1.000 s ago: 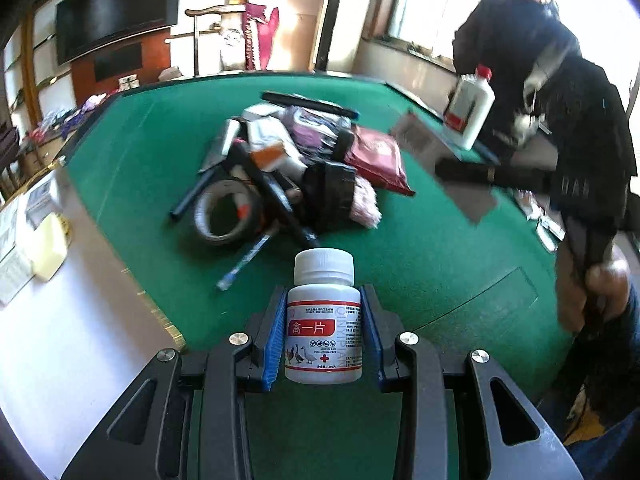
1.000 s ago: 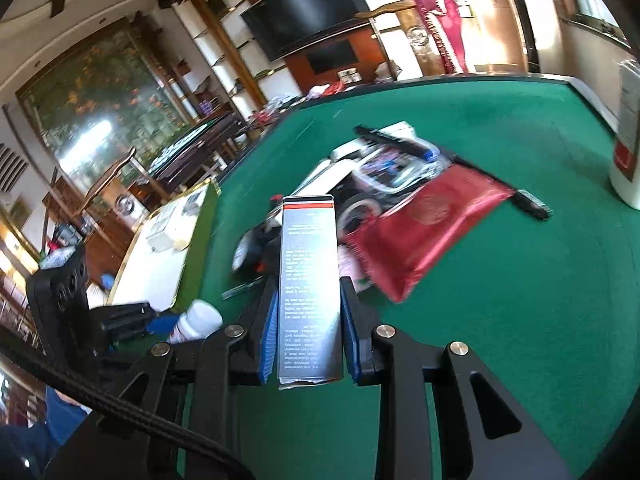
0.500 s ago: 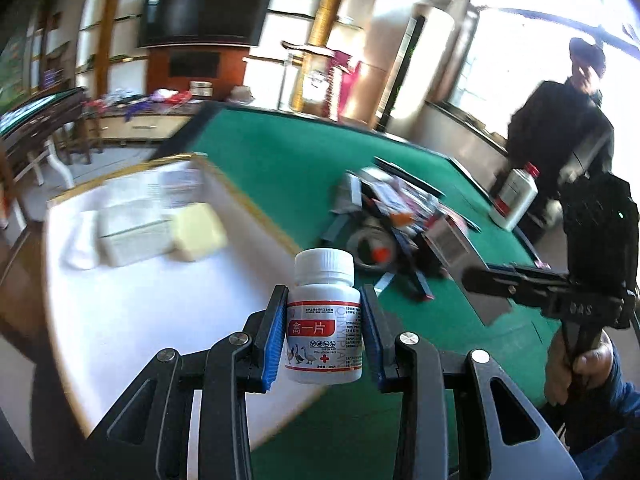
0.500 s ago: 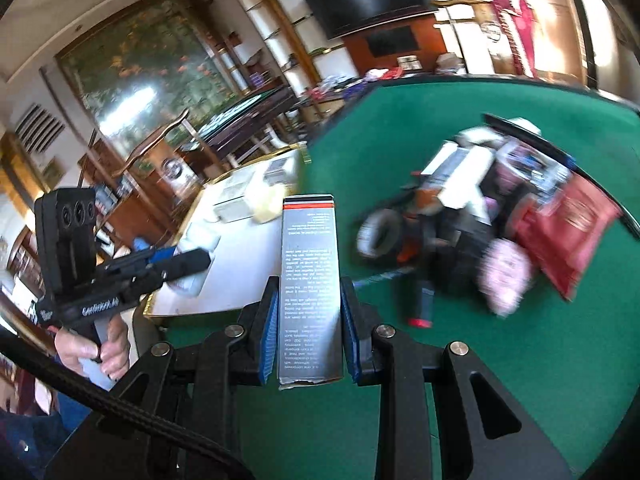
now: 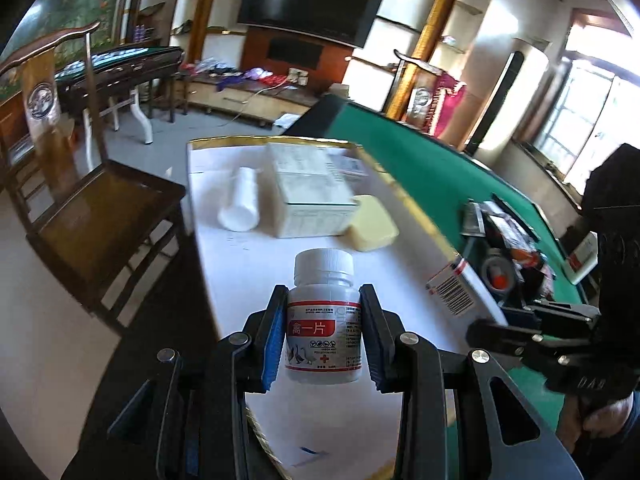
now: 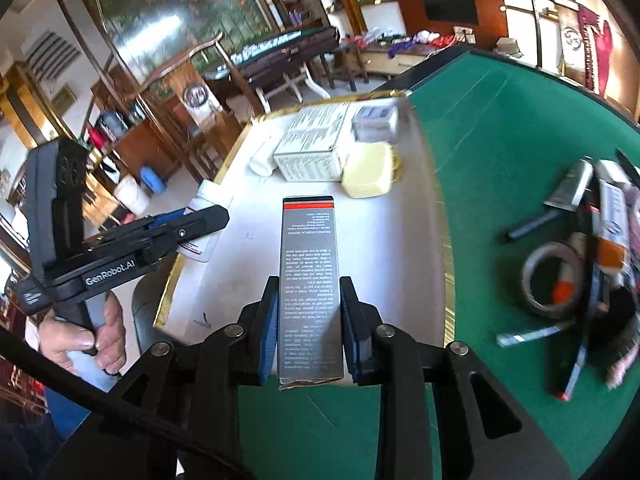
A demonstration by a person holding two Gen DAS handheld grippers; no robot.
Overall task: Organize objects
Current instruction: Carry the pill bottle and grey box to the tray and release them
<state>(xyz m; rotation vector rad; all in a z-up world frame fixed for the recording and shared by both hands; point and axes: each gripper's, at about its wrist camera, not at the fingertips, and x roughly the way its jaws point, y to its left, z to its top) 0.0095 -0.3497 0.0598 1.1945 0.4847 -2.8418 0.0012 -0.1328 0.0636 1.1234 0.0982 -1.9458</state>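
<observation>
My left gripper (image 5: 323,336) is shut on a white pill bottle (image 5: 324,320) with a red label, held upright over the white tray (image 5: 240,280). My right gripper (image 6: 308,320) is shut on a tall grey printed box (image 6: 309,280), also over the white tray (image 6: 248,248). In the right wrist view the left gripper (image 6: 208,216) shows at the left with the pill bottle (image 6: 202,220), a hand below it. In the left wrist view the right gripper (image 5: 496,320) enters from the right, carrying the grey box (image 5: 456,288).
On the tray lie a white tube (image 5: 240,200), a white printed carton (image 5: 312,196) and a pale yellow block (image 5: 370,222). A pile of loose objects with a tape roll (image 6: 556,280) sits on the green table (image 6: 500,140). A wooden chair (image 5: 80,200) stands left of the tray.
Both grippers have swung left from the pile on the green table to above the white tray, each keeping its object. The tray's contents now lie straight ahead.
</observation>
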